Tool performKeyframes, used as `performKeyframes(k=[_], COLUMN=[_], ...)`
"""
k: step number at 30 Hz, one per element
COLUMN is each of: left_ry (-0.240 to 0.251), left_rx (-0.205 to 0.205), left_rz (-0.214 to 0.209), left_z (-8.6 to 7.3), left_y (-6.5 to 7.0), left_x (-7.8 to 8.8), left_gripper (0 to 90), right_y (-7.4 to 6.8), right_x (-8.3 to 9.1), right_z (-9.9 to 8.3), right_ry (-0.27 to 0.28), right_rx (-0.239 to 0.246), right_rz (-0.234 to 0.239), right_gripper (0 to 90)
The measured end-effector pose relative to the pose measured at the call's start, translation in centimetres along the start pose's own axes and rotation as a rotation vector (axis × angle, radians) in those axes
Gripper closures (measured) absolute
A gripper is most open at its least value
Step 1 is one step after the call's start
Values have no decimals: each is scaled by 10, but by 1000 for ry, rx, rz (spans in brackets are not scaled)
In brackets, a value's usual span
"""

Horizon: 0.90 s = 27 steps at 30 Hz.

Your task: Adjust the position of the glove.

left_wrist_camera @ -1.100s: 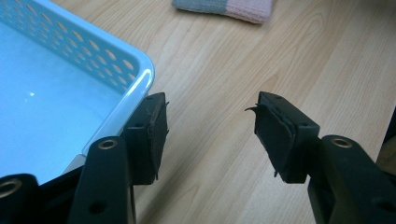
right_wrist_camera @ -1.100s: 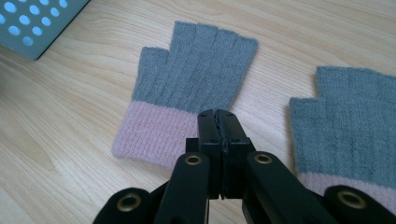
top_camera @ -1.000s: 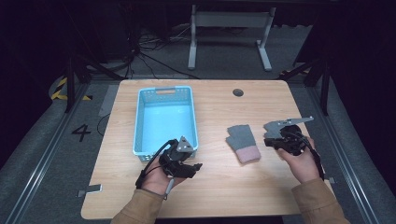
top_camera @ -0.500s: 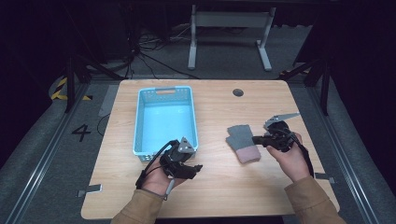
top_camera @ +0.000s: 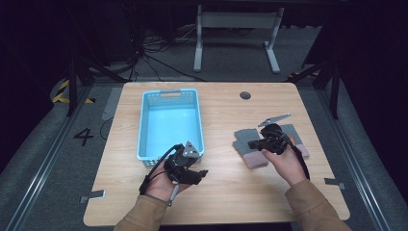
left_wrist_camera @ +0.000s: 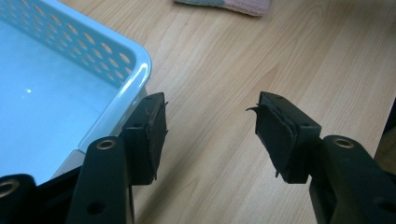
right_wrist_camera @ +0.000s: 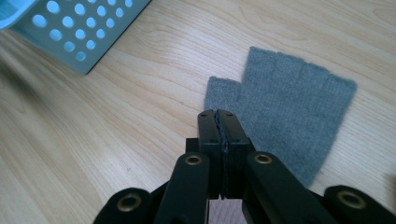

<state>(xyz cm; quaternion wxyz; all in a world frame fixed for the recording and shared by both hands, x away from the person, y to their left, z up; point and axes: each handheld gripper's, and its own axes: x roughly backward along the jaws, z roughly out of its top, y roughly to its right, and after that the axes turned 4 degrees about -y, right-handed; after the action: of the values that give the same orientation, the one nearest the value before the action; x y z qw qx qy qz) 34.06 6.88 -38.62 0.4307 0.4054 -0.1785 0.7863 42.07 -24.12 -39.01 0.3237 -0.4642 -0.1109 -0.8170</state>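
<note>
1. The right gripper (right_wrist_camera: 219, 113) is seen at lower centre of its own view, jaws clenched together with nothing between them, over the grey fingerless glove (right_wrist_camera: 285, 112).
2. The left gripper (left_wrist_camera: 210, 126) is held released and empty beside the blue basket (left_wrist_camera: 135, 58).
3. Risk: if the closed jaws are lowered, the glove is likely to be pushed or bunched rather than grasped.

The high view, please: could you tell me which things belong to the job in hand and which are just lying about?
Job in hand:
- grey glove
- blue basket
- right hand-held gripper, shut above the glove

Lying about:
- floor cables
- metal stand
- number marking
</note>
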Motion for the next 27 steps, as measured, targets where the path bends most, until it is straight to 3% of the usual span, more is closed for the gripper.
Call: performKeyframes(k=[15, 27], left_ry=[-24, -38], left_rx=[-3, 4], left_rz=[-1, 2], left_z=[-2, -5], left_y=[-1, -1], left_x=[-4, -8], left_gripper=[433, 429], right_y=[-4, -4], right_x=[-47, -59], right_z=[9, 11], right_ry=[-68, -65], right_rx=[32, 45], right_rz=[-35, -60], right_gripper=[898, 898])
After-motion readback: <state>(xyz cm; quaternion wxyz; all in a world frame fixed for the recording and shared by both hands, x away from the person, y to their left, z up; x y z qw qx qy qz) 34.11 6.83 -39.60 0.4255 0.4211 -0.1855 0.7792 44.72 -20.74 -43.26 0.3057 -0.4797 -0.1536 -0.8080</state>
